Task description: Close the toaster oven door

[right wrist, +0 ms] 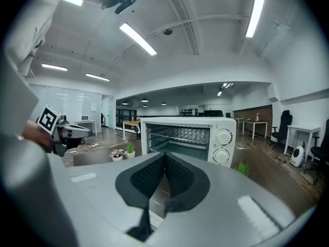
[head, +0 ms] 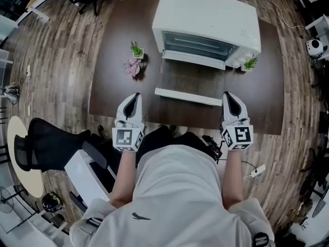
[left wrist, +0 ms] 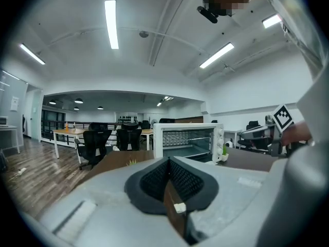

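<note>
Toaster oven door [head: 188, 86] lies open, green plant [head: 136, 50] left of it; left tongs [head: 134, 99] and right tongs [head: 229, 98] closed, empty.

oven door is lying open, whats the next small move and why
Probably ease the right gripper forward and in under the handle of the door, ready to lift it. The door lies flat open in front of the toaster oven; the right gripper and the left gripper both sit short of it, jaws together, holding nothing.

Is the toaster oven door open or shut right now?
Open. The door hangs folded down flat over the table in front of the toaster oven, and the rack inside shows.
</note>
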Available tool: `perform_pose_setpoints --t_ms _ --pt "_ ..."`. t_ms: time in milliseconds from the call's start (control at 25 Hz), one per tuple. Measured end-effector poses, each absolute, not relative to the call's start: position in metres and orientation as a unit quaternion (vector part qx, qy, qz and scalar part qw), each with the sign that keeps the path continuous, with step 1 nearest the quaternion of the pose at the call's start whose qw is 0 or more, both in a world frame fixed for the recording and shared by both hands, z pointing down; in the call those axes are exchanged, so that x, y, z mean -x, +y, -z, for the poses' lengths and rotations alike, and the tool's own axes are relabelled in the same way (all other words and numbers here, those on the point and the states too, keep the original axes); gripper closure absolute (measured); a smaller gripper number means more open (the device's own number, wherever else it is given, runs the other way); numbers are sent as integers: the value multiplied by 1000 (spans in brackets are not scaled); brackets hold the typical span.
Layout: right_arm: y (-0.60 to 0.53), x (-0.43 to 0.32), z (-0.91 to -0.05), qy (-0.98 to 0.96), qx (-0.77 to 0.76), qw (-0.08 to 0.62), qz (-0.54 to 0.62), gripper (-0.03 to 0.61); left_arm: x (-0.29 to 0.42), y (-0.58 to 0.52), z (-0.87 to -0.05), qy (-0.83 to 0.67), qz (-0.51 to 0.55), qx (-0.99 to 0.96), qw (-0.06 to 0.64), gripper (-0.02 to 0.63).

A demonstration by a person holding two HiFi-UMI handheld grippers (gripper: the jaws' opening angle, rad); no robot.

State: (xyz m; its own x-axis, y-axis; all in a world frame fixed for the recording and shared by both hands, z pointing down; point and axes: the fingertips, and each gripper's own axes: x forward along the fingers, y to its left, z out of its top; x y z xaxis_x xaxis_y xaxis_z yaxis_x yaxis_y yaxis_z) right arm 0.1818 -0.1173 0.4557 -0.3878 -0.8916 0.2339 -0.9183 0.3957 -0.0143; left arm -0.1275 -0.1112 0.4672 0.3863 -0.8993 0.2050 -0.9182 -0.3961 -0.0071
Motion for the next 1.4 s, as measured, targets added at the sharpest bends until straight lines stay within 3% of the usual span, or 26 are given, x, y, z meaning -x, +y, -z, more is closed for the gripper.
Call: perform_pose_setpoints --t_ms 560,760,960,1160,1240,1400 --pt "-133 -204 -502 -788 -590 130 -116 564 120 -153 -475 -516 -99 -849 58 612" --pt "-109 -216 -575 -756 -598 194 -185 395 120 -156 -479 -504 -99 -856 57 612" --pt "-79 -209 -642 -735 -569 252 -271 318 122 -160 -481 -501 -94 -858 60 612" --pt "-81 -206 -671 -716 -566 277 -300 344 126 -161 -481 -502 -94 -858 58 612" --pt "-86 -211 -673 -708 -575 275 -306 427 129 -162 -481 -505 -94 -856 58 612" --pt "-87 -212 -663 -714 -575 263 -301 422 134 -161 -481 -509 -95 -853 59 612"
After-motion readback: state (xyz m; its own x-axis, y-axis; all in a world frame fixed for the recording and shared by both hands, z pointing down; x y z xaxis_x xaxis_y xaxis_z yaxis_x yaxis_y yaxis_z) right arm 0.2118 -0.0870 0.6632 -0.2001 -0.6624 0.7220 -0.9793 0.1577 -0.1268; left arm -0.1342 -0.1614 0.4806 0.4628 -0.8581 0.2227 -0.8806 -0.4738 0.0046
